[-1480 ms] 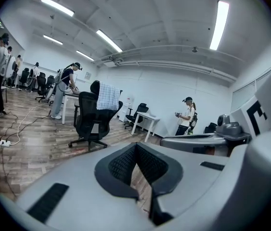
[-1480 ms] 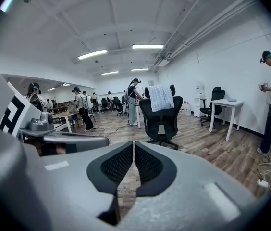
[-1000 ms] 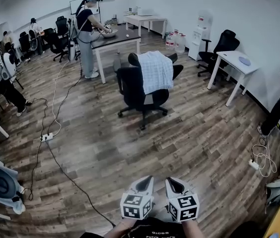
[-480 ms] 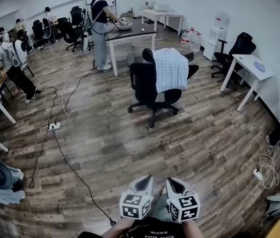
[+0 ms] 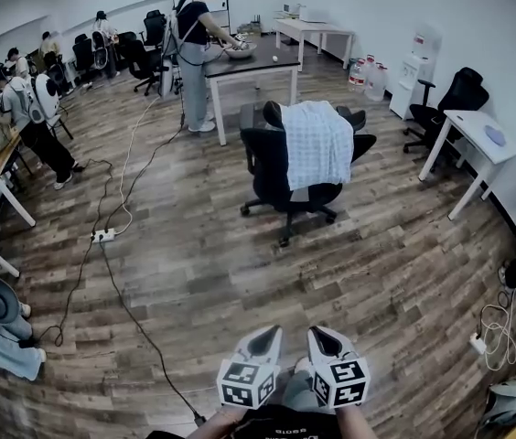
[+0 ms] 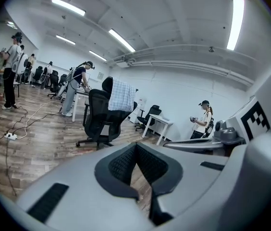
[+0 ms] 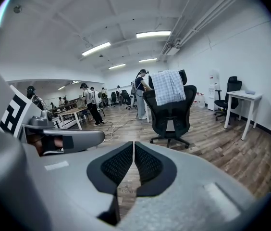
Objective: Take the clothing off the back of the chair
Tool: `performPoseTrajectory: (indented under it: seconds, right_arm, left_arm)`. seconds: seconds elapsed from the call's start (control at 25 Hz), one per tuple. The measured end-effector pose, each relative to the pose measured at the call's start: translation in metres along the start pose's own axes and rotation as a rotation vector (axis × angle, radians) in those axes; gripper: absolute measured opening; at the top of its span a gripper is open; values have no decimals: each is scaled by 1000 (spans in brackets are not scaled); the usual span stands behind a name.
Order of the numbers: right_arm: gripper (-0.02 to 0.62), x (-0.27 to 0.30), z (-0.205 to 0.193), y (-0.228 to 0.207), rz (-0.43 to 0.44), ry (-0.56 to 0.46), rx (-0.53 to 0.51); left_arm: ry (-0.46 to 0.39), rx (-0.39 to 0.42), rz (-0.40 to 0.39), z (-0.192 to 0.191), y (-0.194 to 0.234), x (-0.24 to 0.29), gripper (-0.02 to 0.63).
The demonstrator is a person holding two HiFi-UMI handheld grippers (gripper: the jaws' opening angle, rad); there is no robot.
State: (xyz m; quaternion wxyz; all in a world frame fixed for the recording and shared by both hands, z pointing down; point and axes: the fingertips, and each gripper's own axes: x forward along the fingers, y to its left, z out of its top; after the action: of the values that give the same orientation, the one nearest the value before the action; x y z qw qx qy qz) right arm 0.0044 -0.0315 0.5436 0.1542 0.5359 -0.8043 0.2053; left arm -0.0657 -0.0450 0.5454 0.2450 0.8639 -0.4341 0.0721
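A light checked shirt [image 5: 320, 143] hangs over the back of a black office chair [image 5: 271, 166] in the middle of the room, well ahead of me. Both grippers are held low and close to my body, side by side and far from the chair. My left gripper [image 5: 268, 333] is shut and empty, and so is my right gripper [image 5: 321, 333]. In the left gripper view the shirt [image 6: 122, 95] and chair [image 6: 98, 117] stand beyond my shut left gripper [image 6: 135, 146]. In the right gripper view the shirt [image 7: 168, 86] drapes the chair [image 7: 173, 110] past my shut right gripper [image 7: 133, 144].
A dark table [image 5: 251, 62] with a person [image 5: 194, 48] working at it stands behind the chair. A cable and power strip [image 5: 103, 235] trail over the wood floor at left. A white desk [image 5: 474, 128], a black chair [image 5: 459, 94] and water bottles [image 5: 369, 77] line the right wall.
In the head view the chair with the shirt has shifted right and come slightly nearer. Both grippers keep the same shut pose at the bottom edge.
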Motion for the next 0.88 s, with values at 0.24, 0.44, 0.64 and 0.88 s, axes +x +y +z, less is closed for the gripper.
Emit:
performPoseTrajectory:
  seconds: [0.24, 0.44, 0.64, 0.88]
  right_arm:
    - [6, 23, 19, -39, 4, -13, 13]
    - [6, 44, 33, -58, 37, -19, 12]
    - [6, 55, 45, -79, 90, -16, -7]
    - [6, 59, 55, -118, 94, -18, 1]
  left_arm:
    - [31, 9, 31, 11, -2, 44, 0]
    - [41, 8, 49, 23, -2, 73, 0]
    - [-22, -61, -68, 38, -23, 102, 0]
    - [-9, -71, -36, 43, -27, 140, 0]
